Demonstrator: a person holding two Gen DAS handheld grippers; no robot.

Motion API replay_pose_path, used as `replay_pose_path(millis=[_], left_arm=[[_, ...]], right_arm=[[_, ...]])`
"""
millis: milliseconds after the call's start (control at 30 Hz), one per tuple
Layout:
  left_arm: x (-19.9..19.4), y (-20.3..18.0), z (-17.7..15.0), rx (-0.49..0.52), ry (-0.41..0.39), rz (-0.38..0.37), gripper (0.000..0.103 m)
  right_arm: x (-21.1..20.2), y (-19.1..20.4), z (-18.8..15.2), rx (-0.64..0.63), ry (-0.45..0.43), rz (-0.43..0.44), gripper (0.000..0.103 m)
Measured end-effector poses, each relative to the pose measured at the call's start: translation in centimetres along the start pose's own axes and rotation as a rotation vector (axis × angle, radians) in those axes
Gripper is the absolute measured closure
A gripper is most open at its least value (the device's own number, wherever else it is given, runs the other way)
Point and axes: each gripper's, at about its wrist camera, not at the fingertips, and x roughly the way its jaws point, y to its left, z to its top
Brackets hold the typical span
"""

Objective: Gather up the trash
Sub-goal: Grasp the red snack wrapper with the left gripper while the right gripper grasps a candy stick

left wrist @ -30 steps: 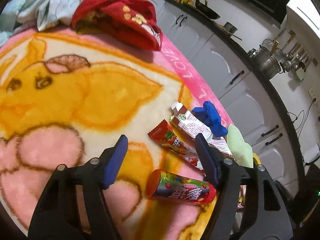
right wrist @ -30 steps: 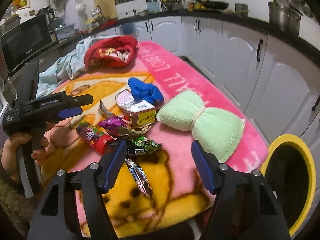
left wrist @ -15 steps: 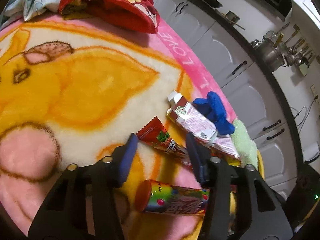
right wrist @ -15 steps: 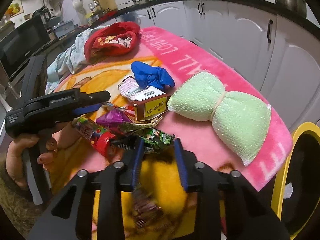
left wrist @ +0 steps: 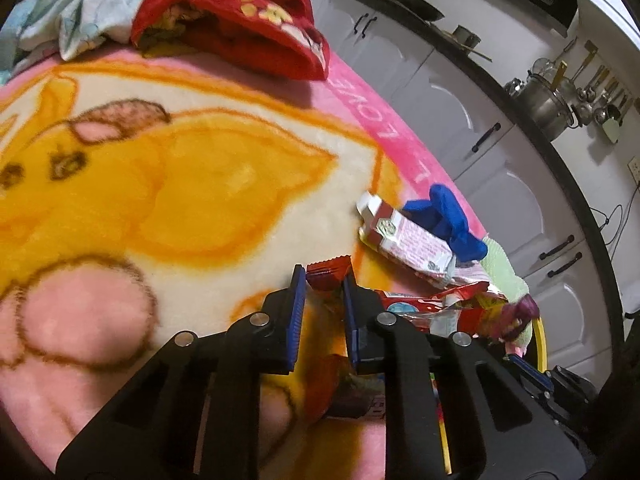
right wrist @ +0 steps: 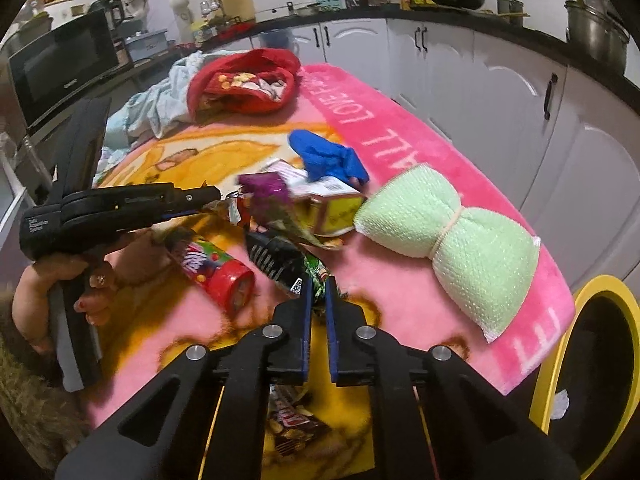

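A kitchen fills the background: white cabinets (right wrist: 500,80) under a dark counter curve across the upper right of both views, with a microwave (right wrist: 60,64) at the upper left of the right wrist view. The work surface is a table covered by a pink and yellow cartoon blanket (left wrist: 180,184). A red garment (left wrist: 240,20) lies bunched at the top of it, and a pale green cloth (right wrist: 452,240) tied in the middle sits right of centre.

The trash lies in a loose heap mid-blanket — a small carton (left wrist: 404,240), a blue glove (left wrist: 448,220), a purple wrapper (right wrist: 268,192) and a red tube (right wrist: 216,272).

The left claw (left wrist: 324,280), low in its own view, has just been closing and now pinches the end of a red wrapper (left wrist: 330,274) between its blue pads. The right claw (right wrist: 316,288) has likewise been closing; its jaws stand almost together on a green wrapper (right wrist: 316,272) at their tips.

Only the right wrist view shows the hand (right wrist: 52,292) around the left claw's handle, a yellow-rimmed bin (right wrist: 600,364) at the lower right, and a brown wrapper (right wrist: 292,420) lying under the right claw.
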Motion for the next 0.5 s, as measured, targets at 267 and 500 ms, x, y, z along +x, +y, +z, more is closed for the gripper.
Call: replay_pose_path(millis=[267, 500], left_arm=[[-3.1, 0.1, 0.3, 0.019, -0.079, 0.013, 0.091], [-5.7, -0.4, 0.6, 0.042, -0.142, 0.034, 0.091]], right_arm=[[-1.7, 1.5, 0.3, -0.034, -0.017, 0.055, 0.098], [-3.6, 2.8, 0.7, -0.047, -0.057, 0.078, 0.098]])
